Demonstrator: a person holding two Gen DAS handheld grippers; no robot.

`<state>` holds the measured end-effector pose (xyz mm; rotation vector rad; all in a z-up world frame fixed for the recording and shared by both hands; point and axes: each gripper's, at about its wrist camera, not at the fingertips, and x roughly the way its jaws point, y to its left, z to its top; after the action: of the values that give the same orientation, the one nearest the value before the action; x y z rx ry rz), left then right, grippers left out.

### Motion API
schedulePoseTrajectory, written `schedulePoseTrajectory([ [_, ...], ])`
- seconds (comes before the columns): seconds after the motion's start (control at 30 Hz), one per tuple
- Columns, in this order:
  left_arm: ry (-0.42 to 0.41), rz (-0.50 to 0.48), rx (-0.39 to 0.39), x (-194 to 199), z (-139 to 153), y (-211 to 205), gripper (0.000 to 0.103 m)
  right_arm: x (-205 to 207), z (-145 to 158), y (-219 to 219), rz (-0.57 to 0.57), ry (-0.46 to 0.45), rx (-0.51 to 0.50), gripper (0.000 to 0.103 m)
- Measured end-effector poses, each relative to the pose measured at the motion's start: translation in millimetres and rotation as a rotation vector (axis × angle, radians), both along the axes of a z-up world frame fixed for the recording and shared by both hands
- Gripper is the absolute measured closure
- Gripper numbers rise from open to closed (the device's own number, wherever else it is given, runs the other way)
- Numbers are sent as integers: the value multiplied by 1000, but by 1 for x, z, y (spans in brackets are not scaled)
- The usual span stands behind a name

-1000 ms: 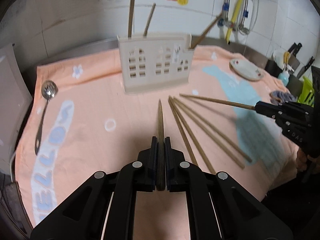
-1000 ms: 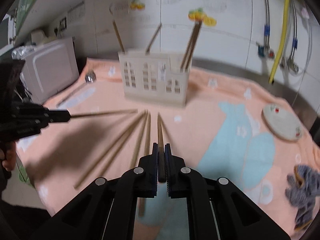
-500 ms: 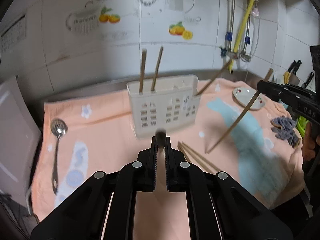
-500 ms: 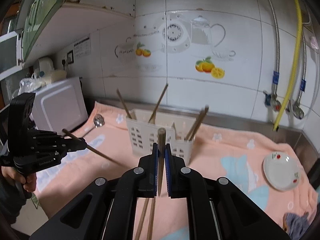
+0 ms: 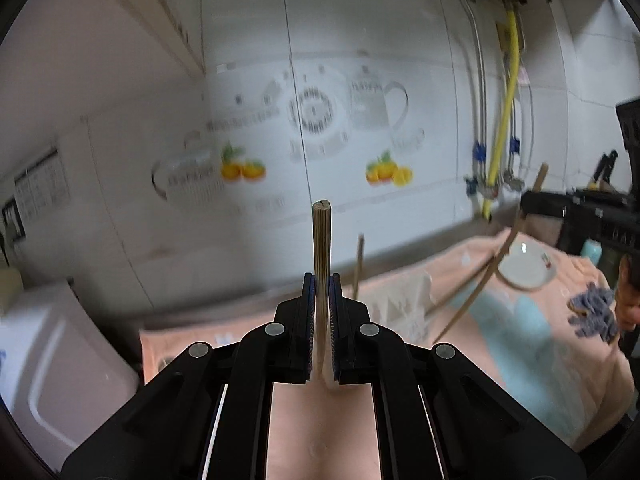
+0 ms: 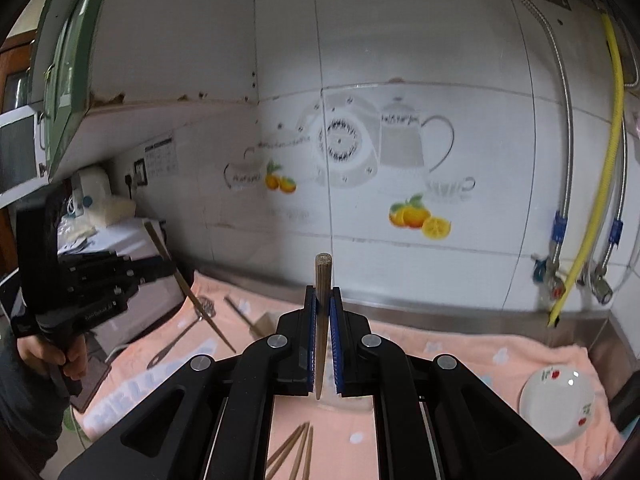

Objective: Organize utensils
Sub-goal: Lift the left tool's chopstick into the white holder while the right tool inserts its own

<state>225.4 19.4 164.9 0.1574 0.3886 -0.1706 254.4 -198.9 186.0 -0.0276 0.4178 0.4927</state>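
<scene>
1. Microwave [image 5: 52, 356] — white, at 8 o'clock in the left wrist view, at the worktop's left end.

2. Left gripper [image 5: 321, 304] — fingers [image 5: 307, 320] closed on a chopstick [image 5: 321, 248], held near its middle; blunt end up, thin end down behind the fingers, roughly upright. In the right wrist view the same tool sits at 9 o'clock, its stick slanting down toward the towel.

3. Utensil holder [image 5: 394, 308] — pale, perforated, just right of centre at 4 o'clock of the left fingers, blurred; one stick [image 5: 359, 264] stands in it. It rests on the peach towel [image 5: 520, 344] that covers the worktop.

4. Slotted spoon [image 6: 182, 338] — lying on the towel at 8 o'clock in the right wrist view, untouched.

5. Right gripper [image 6: 322, 308] — fingers closed on a second chopstick [image 6: 322, 280], blunt end up, tip pointing down.

6. Loose chopsticks [image 6: 294, 454] — several on the towel at 6 o'clock, not yet collected.

7. Small plate [image 6: 558, 402] — at 4 o'clock, well apart from the holder.

Step in hand, as judged: carrying both raised sticks to the holder. Next move calls for bringing each tip over an open compartment, lowering it inside, then releasing; the holder's openings are partly hidden by the fingers, so alignment needs care.
</scene>
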Motion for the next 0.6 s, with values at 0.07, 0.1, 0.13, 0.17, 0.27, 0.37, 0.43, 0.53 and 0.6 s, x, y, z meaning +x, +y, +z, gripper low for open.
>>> schedulePoseTrajectory([
  [0.07, -18, -2, -9, 7, 10, -1, 97, 7, 7, 0, -8, -11, 4, 97],
  [0.1, -26, -1, -12, 10, 14, -2, 97, 10, 9, 0, -12, -15, 5, 97],
  [0.13, -35, 0, -14, 14, 18, -3, 97, 14, 11, 0, -22, -25, 2, 97],
  [0.17, -40, -2, -14, 16, 19, -4, 97, 17, 13, 0, -29, -32, 0, 97],
  [0.27, -44, -6, -13, 27, 18, -11, 97, 28, 17, 0, -49, -45, -4, 97],
  [0.37, -32, -3, -23, 38, 13, -12, 97, 40, 15, 0, -69, -47, -14, 97],
  [0.43, -18, 0, -34, 44, 8, -11, 97, 48, 10, 2, -76, -34, -19, 97],
  [0.53, 5, 4, -47, 53, -1, -9, 97, 58, -1, 5, -78, -10, -32, 97],
  [0.6, 19, 4, -51, 57, -7, -8, 97, 63, -8, 7, -77, 5, -38, 97],
])
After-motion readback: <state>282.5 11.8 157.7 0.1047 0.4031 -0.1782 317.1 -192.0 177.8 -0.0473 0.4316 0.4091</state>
